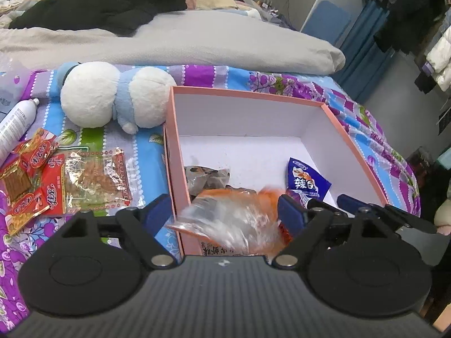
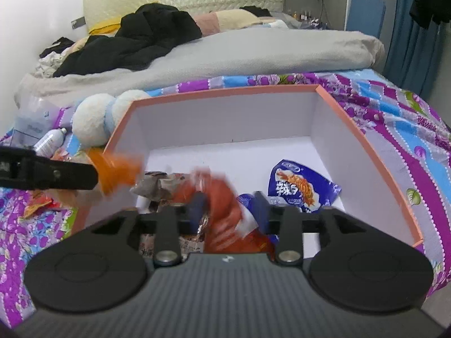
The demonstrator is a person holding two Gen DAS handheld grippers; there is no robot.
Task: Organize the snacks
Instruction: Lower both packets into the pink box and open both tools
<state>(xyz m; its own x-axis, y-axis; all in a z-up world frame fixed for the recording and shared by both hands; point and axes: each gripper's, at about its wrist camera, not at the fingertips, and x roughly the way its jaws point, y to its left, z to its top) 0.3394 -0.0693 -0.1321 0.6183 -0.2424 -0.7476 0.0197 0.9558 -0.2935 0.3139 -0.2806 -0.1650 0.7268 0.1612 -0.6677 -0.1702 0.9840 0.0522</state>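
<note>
A salmon-rimmed box (image 1: 248,91) (image 2: 225,90) with white walls stands on the bed. Inside it lie a blue snack packet (image 1: 307,183) (image 2: 298,186) and a dark crumpled packet (image 1: 205,174) (image 2: 157,186). My left gripper (image 1: 225,214) hangs open over the box's near left corner. A blurred clear-and-orange packet (image 1: 234,219) (image 2: 118,169) lies loose between its jaws. My right gripper (image 2: 229,207) is open over the near part of the box, with a blurred red packet (image 2: 222,214) between its jaws, untouched by the pads. More red and orange snack packets (image 1: 42,180) lie on the sheet left of the box.
A white and blue plush toy (image 1: 112,95) (image 2: 93,124) leans against the box's far left corner. A white bottle (image 1: 17,124) (image 2: 50,140) lies at the far left. A grey duvet (image 1: 169,45) and dark clothes cover the bed beyond. The bed's edge drops off at the right.
</note>
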